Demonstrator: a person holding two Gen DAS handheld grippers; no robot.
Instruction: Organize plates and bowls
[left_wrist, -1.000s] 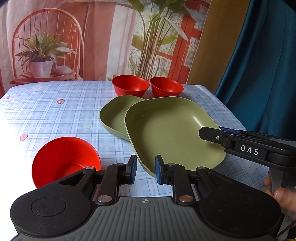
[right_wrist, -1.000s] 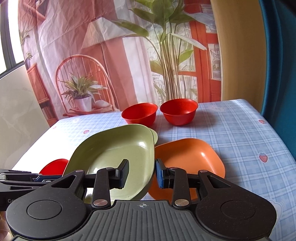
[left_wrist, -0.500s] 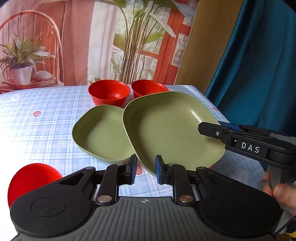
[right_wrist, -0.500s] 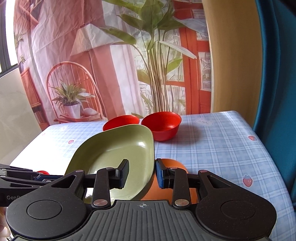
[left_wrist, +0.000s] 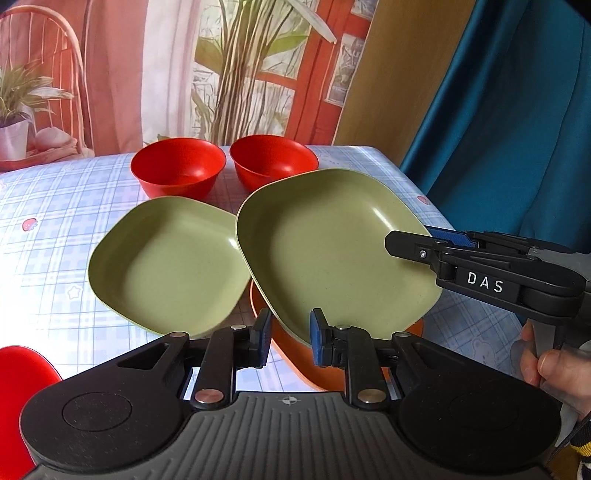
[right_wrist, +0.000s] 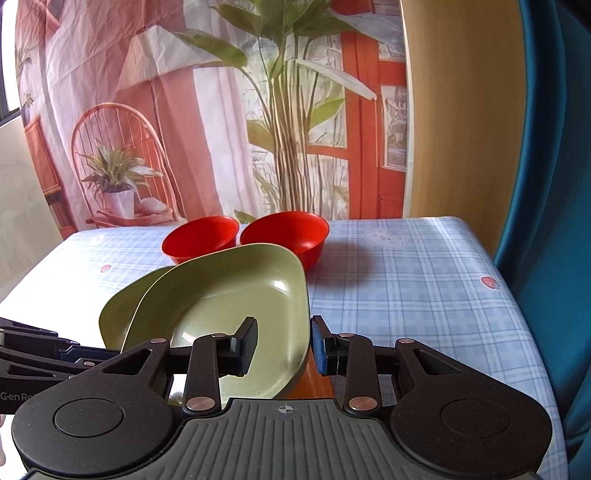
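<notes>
Both grippers hold green plate (left_wrist: 332, 251) above orange plate (left_wrist: 295, 360).

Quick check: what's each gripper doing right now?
Left gripper: shut on the near rim of the green plate.
Right gripper: shut on the same plate's right rim.

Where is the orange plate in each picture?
Left wrist view: the orange plate peeks out low in the middle, under the big green plate.
Right wrist view: only a sliver of it shows low in the middle, beneath that plate's edge.
Shared landmark: the two red bowls at the back.
</notes>
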